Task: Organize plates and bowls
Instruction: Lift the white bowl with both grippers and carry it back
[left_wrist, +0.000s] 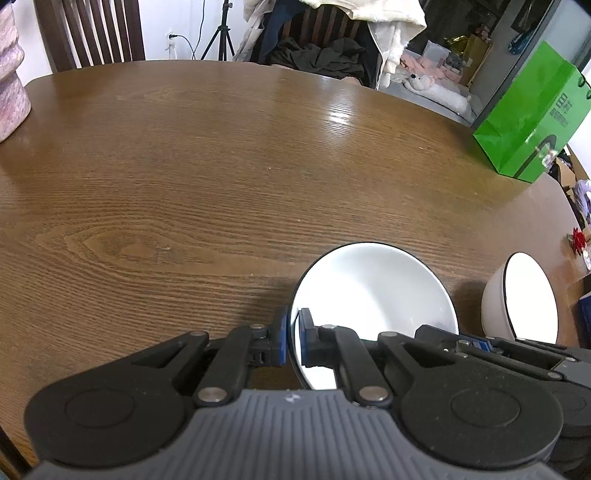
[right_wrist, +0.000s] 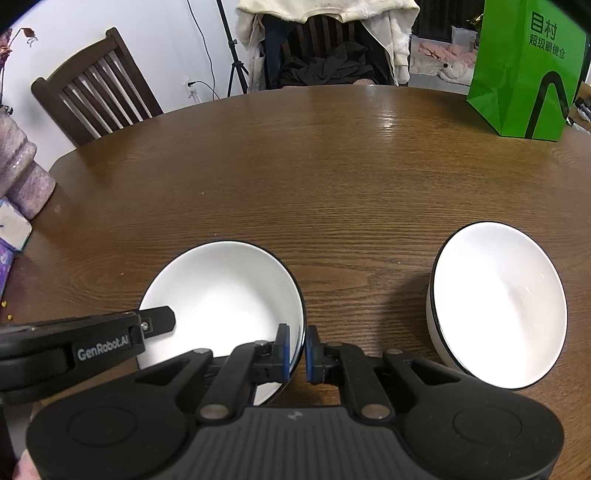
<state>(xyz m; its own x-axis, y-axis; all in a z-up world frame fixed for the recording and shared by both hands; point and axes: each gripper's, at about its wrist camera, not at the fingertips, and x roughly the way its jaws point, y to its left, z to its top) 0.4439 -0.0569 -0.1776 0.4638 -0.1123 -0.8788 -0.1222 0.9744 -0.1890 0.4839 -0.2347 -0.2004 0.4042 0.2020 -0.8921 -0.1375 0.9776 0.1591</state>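
White with a thin black rim, the nearer bowl (right_wrist: 225, 295) sits on the wooden table (right_wrist: 332, 166), pinched from both sides: the left gripper (left_wrist: 292, 338) clamps its left edge, the right gripper (right_wrist: 297, 353) its right edge. A second bowl (right_wrist: 496, 302) stands apart, right of the right gripper.

A lived-in home dining room is showing here. A round wooden table (right_wrist: 332, 177) is taking up most of the view, with dark slatted dining chairs (right_wrist: 96, 103) standing around it. Coats and a cream garment (right_wrist: 332, 22) are hanging over the far chair, and a green paper shopping bag (right_wrist: 524, 74) is sitting on the table edge. Beyond, a plush toy (right_wrist: 454, 72) is lying on bedding, and a tripod (right_wrist: 236, 66) is standing by a wall socket.
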